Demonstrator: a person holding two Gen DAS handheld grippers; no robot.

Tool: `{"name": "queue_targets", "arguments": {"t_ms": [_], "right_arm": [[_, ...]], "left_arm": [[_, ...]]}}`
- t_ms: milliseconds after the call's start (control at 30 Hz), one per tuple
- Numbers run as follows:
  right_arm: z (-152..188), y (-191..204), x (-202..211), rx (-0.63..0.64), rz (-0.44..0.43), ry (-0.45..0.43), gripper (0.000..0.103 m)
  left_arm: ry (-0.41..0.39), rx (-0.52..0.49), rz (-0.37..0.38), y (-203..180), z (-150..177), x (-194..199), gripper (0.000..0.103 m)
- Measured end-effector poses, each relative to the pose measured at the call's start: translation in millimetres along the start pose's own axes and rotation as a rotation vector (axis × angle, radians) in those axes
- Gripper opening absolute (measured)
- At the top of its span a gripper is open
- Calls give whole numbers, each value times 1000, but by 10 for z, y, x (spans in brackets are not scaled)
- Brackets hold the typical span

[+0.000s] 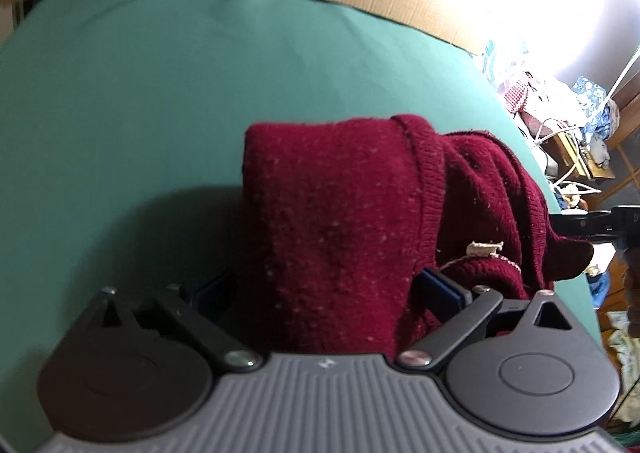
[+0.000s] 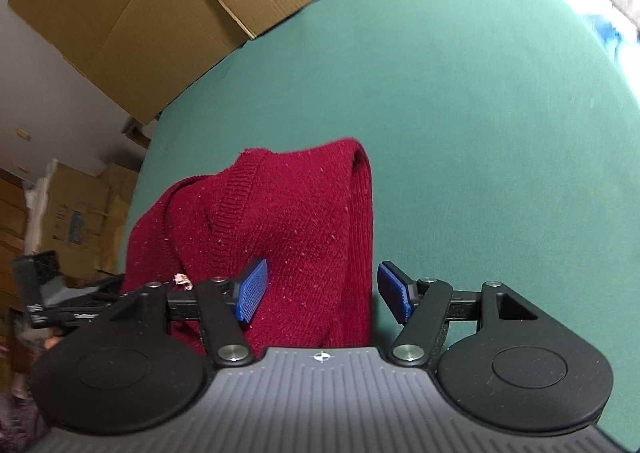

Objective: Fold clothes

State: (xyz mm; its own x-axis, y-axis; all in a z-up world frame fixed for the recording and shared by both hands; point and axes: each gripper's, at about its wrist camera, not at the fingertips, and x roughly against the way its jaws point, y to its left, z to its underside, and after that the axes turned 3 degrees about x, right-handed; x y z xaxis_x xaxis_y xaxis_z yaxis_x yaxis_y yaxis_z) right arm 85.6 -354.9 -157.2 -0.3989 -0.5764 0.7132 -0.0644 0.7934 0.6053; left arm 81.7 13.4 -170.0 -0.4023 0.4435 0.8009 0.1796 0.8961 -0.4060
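Over green cloth [image 2: 460,101] | sweater [image 2: 288,237] between right fingers [image 2: 252,291] | apart

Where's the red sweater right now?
In both wrist views the red sweater lies on the green cloth, between each gripper's fingers, cardboard boxes behind.
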Motion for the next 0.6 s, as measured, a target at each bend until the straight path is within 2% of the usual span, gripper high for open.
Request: {"name": "queue_targets", "arguments": {"t_ms": [167, 400, 567, 600], "right_arm": [[24, -146, -113, -74, -96, 23, 69], [-35, -83, -200, -8, -123, 48, 82], [-1, 38, -310, 23, -149, 58, 76], [15, 65, -333, 26, -151, 53, 75]], "left_arm": [[-4, -45, 2, -76, 15, -41, 100], [-34, -113, 26, -181, 64, -126, 99], [-84, -83, 39, -115, 120, -93, 85], [-93, -72, 42, -90, 134, -81, 79]]}}
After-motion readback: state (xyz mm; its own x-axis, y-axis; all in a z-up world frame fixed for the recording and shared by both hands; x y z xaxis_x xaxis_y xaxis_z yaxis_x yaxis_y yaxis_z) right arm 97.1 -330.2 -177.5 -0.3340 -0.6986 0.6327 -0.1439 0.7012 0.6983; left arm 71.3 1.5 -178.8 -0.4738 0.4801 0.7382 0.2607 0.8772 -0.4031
